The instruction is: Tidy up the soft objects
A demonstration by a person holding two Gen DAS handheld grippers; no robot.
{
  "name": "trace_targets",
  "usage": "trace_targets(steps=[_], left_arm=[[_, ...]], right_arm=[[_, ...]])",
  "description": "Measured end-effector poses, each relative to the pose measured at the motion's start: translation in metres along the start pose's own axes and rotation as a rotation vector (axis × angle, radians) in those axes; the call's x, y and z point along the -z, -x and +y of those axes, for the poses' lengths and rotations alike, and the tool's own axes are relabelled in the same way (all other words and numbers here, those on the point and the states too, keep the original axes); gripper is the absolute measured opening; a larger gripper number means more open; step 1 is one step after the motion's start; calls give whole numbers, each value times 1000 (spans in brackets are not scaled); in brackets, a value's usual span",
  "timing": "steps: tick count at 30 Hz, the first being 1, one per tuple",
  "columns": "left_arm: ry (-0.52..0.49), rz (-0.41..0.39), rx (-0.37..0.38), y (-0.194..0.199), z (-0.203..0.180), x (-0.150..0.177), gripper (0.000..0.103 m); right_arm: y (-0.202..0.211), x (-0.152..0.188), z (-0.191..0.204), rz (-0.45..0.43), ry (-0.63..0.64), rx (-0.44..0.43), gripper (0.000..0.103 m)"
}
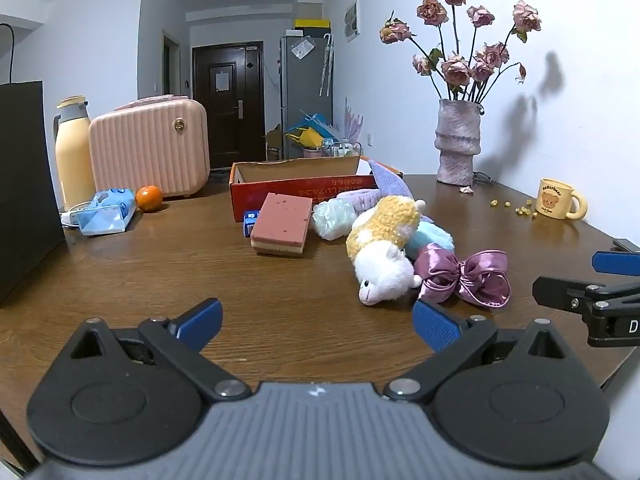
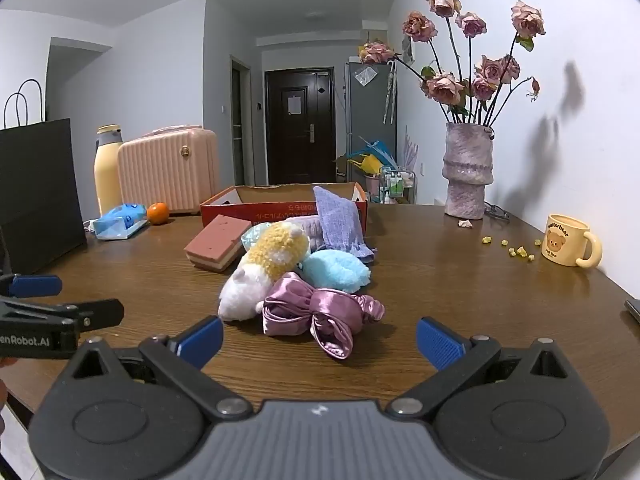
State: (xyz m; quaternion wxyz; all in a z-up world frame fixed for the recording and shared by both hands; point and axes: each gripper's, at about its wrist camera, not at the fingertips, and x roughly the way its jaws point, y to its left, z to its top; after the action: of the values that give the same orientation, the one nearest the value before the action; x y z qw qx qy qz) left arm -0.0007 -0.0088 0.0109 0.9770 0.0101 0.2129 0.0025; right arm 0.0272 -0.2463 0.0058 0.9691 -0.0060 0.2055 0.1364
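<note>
A heap of soft things lies mid-table before an open red cardboard box [image 1: 296, 192] [image 2: 256, 209]: a yellow-and-white plush sheep [image 1: 384, 248] [image 2: 264, 264], a purple satin bow [image 1: 464, 276] [image 2: 320, 316], a light blue fluffy piece [image 2: 336, 268], a lilac knitted cloth [image 2: 340, 220] [image 1: 390, 182] and a pink layered sponge [image 1: 282, 224] [image 2: 218, 242]. My left gripper [image 1: 318, 326] stands open over bare wood, short of the sheep. My right gripper [image 2: 320, 340] is open too, just short of the bow. Nothing is between either pair of fingers.
A vase of dried roses [image 1: 458, 140] [image 2: 468, 168] and a yellow bear mug [image 1: 560, 200] [image 2: 570, 242] stand at the right by the wall. At the left are a pink case [image 1: 150, 148], a yellow flask [image 1: 72, 152], an orange [image 1: 149, 198], a tissue pack [image 1: 106, 212] and a black bag [image 2: 38, 192].
</note>
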Motion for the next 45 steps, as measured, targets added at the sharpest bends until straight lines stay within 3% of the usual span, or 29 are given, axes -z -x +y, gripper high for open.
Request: trace_targets(steps=[45], left_arm=[[-3, -16, 8, -1, 9, 8, 103]], right_arm=[[0, -2, 4, 2, 11, 5, 103]])
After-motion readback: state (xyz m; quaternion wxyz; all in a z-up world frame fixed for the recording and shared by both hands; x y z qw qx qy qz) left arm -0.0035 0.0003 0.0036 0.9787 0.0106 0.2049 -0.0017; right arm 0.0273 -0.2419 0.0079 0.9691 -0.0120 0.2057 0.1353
